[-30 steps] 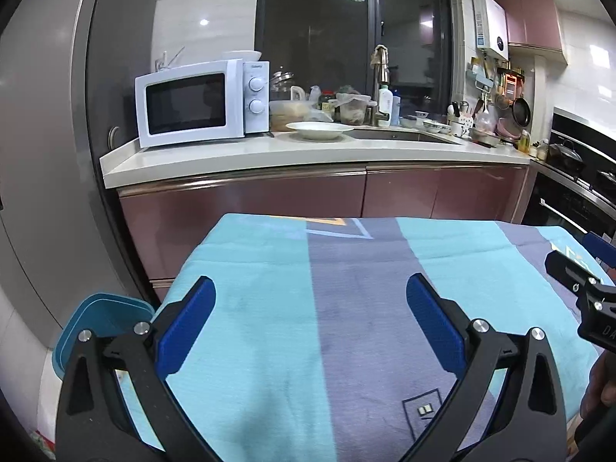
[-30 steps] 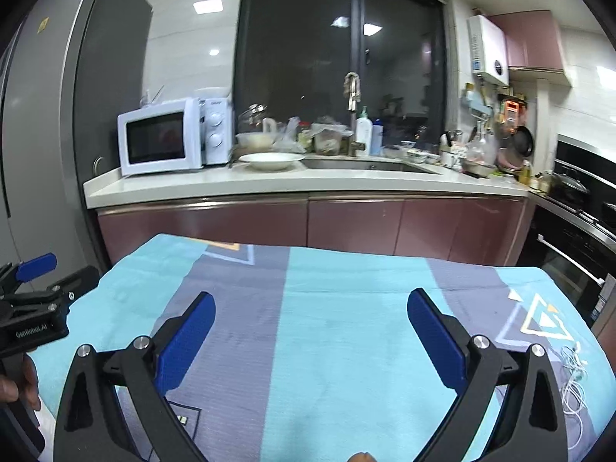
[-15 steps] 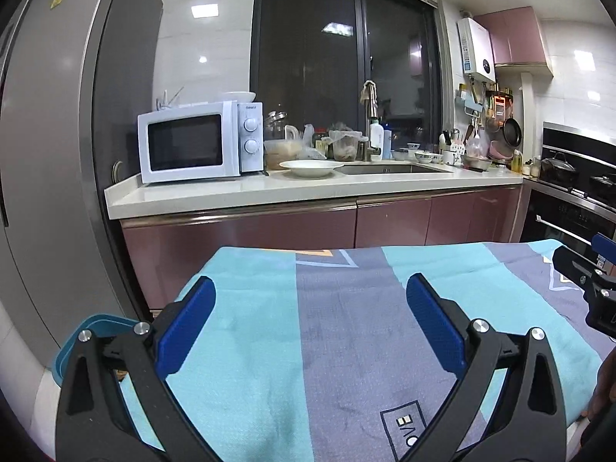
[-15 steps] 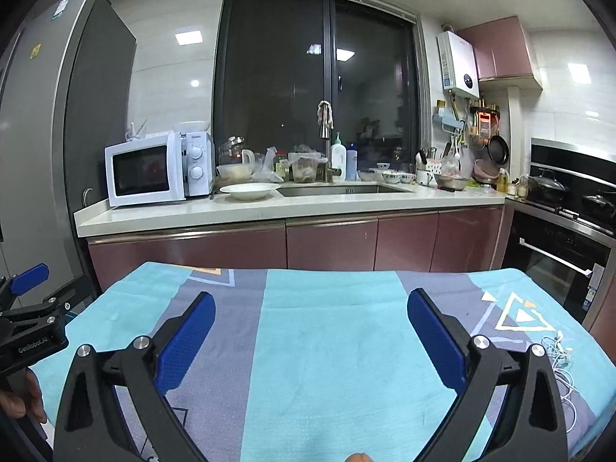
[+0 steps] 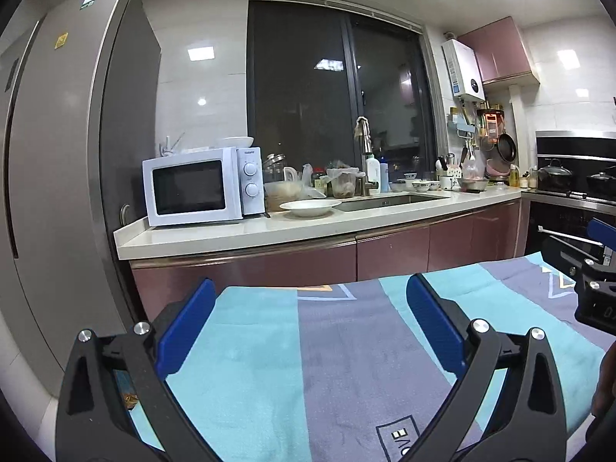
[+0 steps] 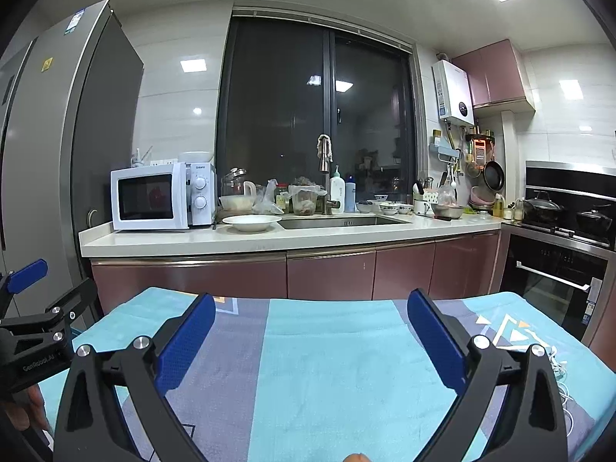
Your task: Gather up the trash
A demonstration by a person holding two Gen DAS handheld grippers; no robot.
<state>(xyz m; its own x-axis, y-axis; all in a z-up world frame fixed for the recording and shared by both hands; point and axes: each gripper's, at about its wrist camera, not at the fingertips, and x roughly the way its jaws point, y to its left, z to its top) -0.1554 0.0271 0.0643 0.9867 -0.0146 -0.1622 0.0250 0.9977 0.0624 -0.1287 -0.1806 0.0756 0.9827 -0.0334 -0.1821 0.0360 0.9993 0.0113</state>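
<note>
Both jaws gape wide with nothing between them: the left gripper (image 5: 308,323) and right gripper (image 6: 310,335) hover over the teal-and-grey striped tablecloth (image 6: 338,365). Compared with a second ago, both cameras have tilted upward, so less cloth and more of the white microwave (image 5: 202,186) and pale stone counter (image 6: 269,238) shows. No trash is visible; the blue bin seen earlier is mostly hidden behind the left gripper.
</note>
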